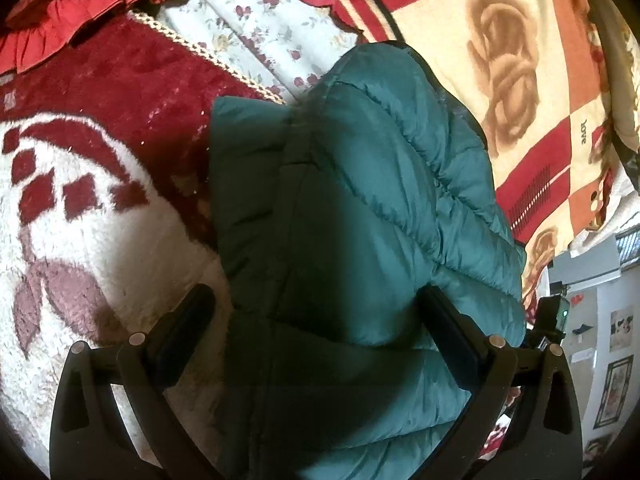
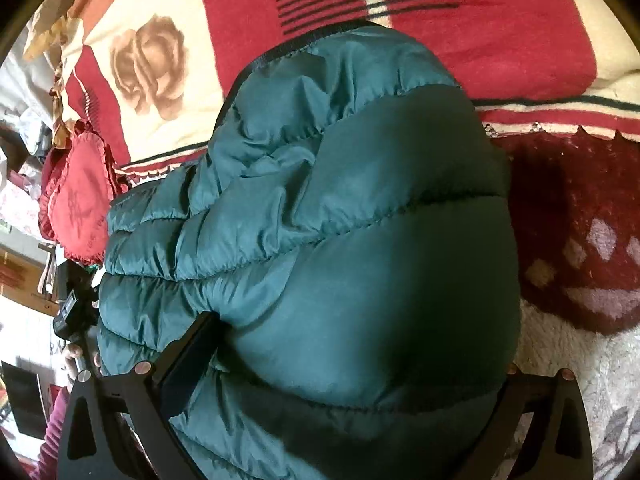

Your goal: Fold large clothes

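Observation:
A teal quilted puffer jacket (image 1: 360, 208) lies bunched and folded on a red and white fleece blanket (image 1: 80, 216). My left gripper (image 1: 316, 308) is open, its two black fingers (image 1: 188, 320) spread wide either side of the jacket's near part, pressing close over it. In the right wrist view the same jacket (image 2: 340, 220) fills the frame. My right gripper (image 2: 360, 344) is open wide too; its left finger (image 2: 192, 344) presses into the padding and the right finger is hidden under the jacket's bulge.
A rose-patterned red and cream blanket (image 1: 500, 80) lies beyond the jacket. A red ruffled cushion (image 2: 80, 208) sits at the left in the right wrist view, and a floral sheet (image 1: 260, 20) at the top. The bed edge and room wall (image 1: 600, 340) show at the right.

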Demonstrator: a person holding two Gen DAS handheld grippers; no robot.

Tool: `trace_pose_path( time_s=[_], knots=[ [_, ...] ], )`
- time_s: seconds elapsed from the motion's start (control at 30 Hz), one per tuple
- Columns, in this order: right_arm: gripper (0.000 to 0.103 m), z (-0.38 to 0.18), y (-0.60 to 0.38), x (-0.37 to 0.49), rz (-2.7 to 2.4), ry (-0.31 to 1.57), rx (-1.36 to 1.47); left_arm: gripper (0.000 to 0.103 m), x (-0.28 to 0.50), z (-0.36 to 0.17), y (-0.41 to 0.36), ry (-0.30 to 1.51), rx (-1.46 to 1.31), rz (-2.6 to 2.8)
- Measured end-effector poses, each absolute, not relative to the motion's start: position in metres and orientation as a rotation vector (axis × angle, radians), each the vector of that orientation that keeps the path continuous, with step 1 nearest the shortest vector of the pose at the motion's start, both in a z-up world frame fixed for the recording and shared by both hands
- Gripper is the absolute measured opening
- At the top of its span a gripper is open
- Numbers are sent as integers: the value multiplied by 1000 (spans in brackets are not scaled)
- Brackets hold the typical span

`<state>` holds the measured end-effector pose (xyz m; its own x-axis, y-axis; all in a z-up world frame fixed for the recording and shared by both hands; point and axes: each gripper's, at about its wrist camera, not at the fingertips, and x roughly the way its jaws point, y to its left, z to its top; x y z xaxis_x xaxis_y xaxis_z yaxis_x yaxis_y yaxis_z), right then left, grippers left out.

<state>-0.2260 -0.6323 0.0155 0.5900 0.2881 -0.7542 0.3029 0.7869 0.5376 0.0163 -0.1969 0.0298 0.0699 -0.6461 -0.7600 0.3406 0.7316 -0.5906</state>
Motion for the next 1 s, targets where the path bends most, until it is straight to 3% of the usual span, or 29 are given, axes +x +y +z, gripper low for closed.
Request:
trace_pose_path(
  time_s=[0.03,0.07,0.13,0.3,0.5,0.63,1.0],
  knots=[
    [103,16,-629,-226,-9,955,683,102,14,32,-199,1292,-278,-773],
    [103,17,-626,-224,-12,953,676,93,12,33,-201,1283,-275,-790],
    [95,21,-619,-226,-20,945,653,86,7,39,-207,1260,-252,-789],
    [59,42,-607,-235,-49,923,563,69,-3,53,-219,1219,-174,-726],
    [36,69,-593,-250,-88,845,533,43,-20,77,-218,1154,-140,-735],
    [32,92,-582,-263,-84,790,542,38,-34,100,-210,1124,-148,-766],
    [30,146,-536,-320,-17,752,534,36,-97,163,-188,1089,-132,-887]
  ],
)
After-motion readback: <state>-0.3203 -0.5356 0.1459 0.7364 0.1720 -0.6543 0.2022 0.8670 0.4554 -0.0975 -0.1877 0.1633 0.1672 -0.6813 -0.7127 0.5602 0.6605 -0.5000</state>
